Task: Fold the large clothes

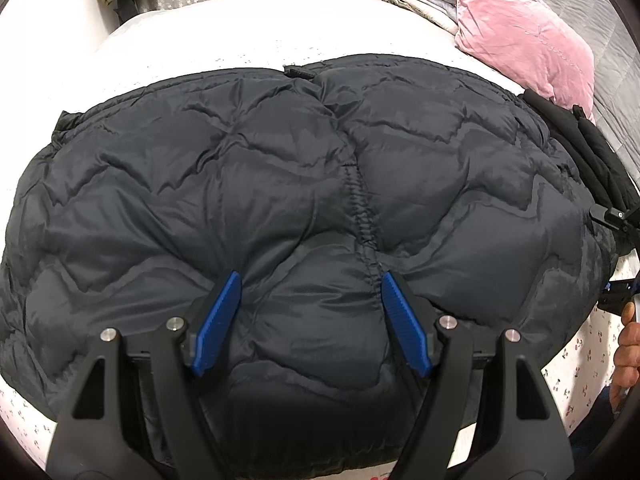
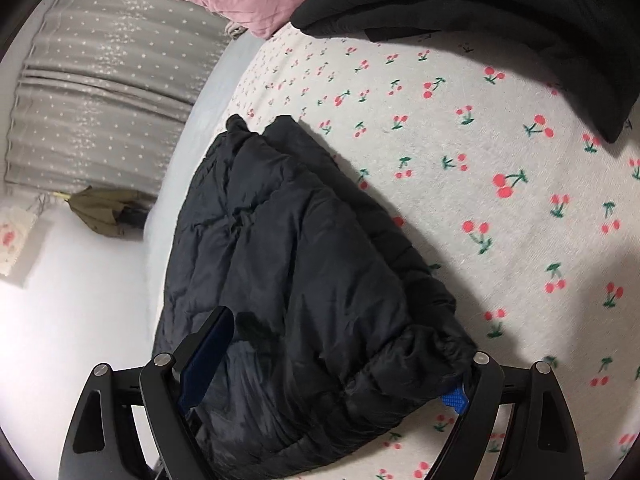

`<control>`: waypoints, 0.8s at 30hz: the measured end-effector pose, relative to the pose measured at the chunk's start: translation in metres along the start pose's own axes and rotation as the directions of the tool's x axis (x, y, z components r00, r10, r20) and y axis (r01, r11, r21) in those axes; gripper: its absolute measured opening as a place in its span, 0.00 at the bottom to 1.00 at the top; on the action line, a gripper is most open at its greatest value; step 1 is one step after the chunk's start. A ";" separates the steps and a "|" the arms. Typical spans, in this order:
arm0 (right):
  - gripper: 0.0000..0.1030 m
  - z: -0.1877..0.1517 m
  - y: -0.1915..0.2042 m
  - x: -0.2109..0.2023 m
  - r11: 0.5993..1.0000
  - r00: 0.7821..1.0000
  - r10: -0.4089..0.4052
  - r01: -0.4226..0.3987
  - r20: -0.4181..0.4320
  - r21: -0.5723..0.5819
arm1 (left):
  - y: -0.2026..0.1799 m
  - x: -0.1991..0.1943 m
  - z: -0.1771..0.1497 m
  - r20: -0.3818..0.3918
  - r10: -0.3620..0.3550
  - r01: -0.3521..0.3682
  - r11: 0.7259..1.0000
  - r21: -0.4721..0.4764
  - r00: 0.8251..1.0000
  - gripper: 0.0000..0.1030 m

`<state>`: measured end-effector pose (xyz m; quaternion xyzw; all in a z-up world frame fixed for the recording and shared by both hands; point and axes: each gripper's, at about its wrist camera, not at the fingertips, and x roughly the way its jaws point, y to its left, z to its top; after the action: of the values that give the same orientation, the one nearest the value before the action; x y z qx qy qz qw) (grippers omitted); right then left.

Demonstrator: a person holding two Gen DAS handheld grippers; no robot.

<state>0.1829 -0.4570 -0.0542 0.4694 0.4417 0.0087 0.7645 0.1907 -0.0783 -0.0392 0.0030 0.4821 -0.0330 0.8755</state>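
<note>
Puffer jacket (image 1: 304, 184), dark navy and quilted, lying flat across the bed (image 1: 248, 32) with its long axis running left to right in front of the left gripper (image 1: 310, 320). The left fingers (image 1: 218, 324) stand wide apart, their blue pads pressed down into the near hem on either side of the centre seam, enclosing a puffed panel but not pinching it. The right gripper (image 2: 332, 364) sits at the jacket's right end (its view shows that end bunched and lifted off the cherry-print sheet (image 2: 480, 208)); its fingers are likewise spread, with the bulky edge lying between them and the right pad half hidden under the fabric. The right gripper appears nearer the free end, so the coming fold probably carries that end leftward over the body. Shiny shell, wavy stitched channels, thick filling: likely springy, resisting a flat crease. A pink pillow (image 1: 524, 44) and black folded garments (image 2: 500, 12) lie beyond.
</note>
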 end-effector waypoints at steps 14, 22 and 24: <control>0.27 -0.015 0.036 -0.013 0.988 0.991 0.050 -0.031 0.125 -0.154 | -0.004 0.005 0.001 0.007 0.010 -0.010 1.000 0.009 1.000 0.71; 0.17 -0.029 0.074 -0.038 0.934 0.967 0.107 -0.019 0.230 -0.356 | -0.012 0.009 0.001 0.014 0.022 -0.022 1.000 0.021 1.000 0.72; 0.17 -0.037 0.083 -0.045 0.911 0.957 0.135 -0.018 0.256 -0.412 | -0.014 0.010 0.001 0.016 0.016 -0.017 1.000 0.020 1.000 0.72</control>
<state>0.1640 -0.4032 0.0297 0.3143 0.2992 0.0639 0.8987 0.1961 -0.0926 -0.0464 0.0156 0.4750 -0.0307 0.8793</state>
